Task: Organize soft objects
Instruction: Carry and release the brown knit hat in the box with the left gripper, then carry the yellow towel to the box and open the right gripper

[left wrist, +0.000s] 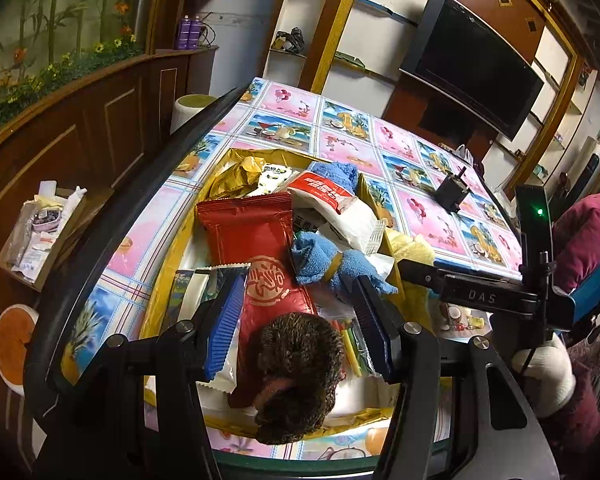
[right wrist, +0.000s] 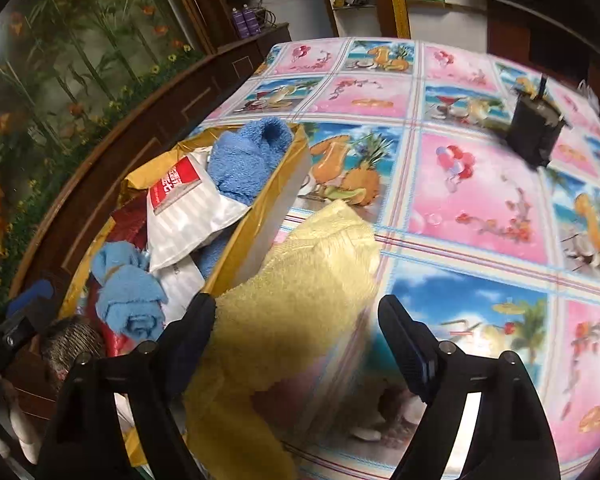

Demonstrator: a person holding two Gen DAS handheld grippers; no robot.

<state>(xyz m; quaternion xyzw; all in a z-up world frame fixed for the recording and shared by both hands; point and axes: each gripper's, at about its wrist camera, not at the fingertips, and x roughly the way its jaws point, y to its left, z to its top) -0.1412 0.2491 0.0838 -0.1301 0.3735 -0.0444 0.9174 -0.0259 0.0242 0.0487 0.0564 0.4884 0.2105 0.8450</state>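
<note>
Two grippers work over a worktop (right wrist: 480, 216) covered in a pink and blue fruit-print cloth. We hold the left gripper (left wrist: 300, 320) above a gold box (left wrist: 168, 280) crammed with soft things: a red packet (left wrist: 256, 236), a white packet (left wrist: 340, 208), blue towels (left wrist: 332, 264). A brown furry toy (left wrist: 300, 376) sits low between its jaws, which stand apart; we cannot tell whether the pads press it. We hold the right gripper (right wrist: 296, 332) just beside the box, jaws released and wide. A yellow towel (right wrist: 308, 280) lies between them, draped against the box wall and down onto the worktop, touching the left jaw only. A small black device (right wrist: 536, 136) stands well apart, farther along the worktop.
</note>
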